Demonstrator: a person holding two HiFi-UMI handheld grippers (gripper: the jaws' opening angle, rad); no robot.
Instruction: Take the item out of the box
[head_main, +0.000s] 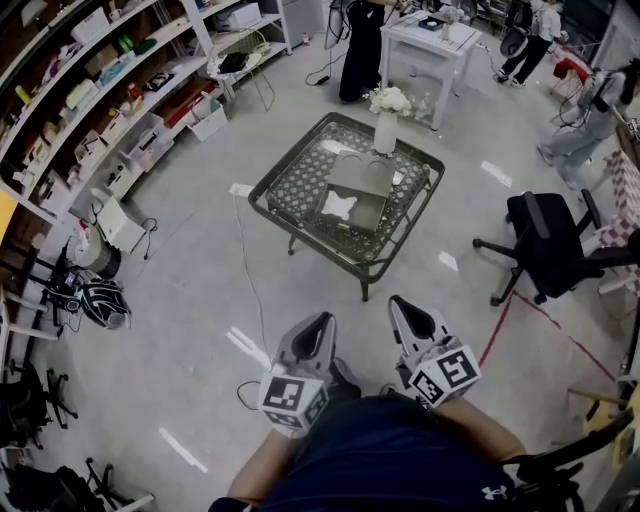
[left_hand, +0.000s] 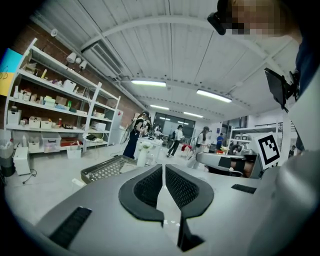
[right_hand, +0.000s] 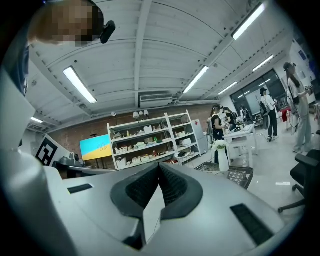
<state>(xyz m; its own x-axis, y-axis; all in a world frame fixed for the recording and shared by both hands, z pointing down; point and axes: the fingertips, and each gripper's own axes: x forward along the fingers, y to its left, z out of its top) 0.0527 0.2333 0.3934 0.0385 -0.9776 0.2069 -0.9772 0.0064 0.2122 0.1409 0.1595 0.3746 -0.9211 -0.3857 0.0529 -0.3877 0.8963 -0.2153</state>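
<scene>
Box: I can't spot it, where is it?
Head view, upper centre: the box sits on the mesh table, just in front of the vase.

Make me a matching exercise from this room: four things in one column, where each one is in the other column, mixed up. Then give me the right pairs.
Things:
1. box
2. vase of white flowers
3. black office chair
4. shelves

Places:
A. on the floor, to the right of the table in the head view
B. along the left side of the head view
C. at the table's far edge
D. in the middle of the table, open

Pairs: 1-D, 2-C, 3-A, 4-B
</scene>
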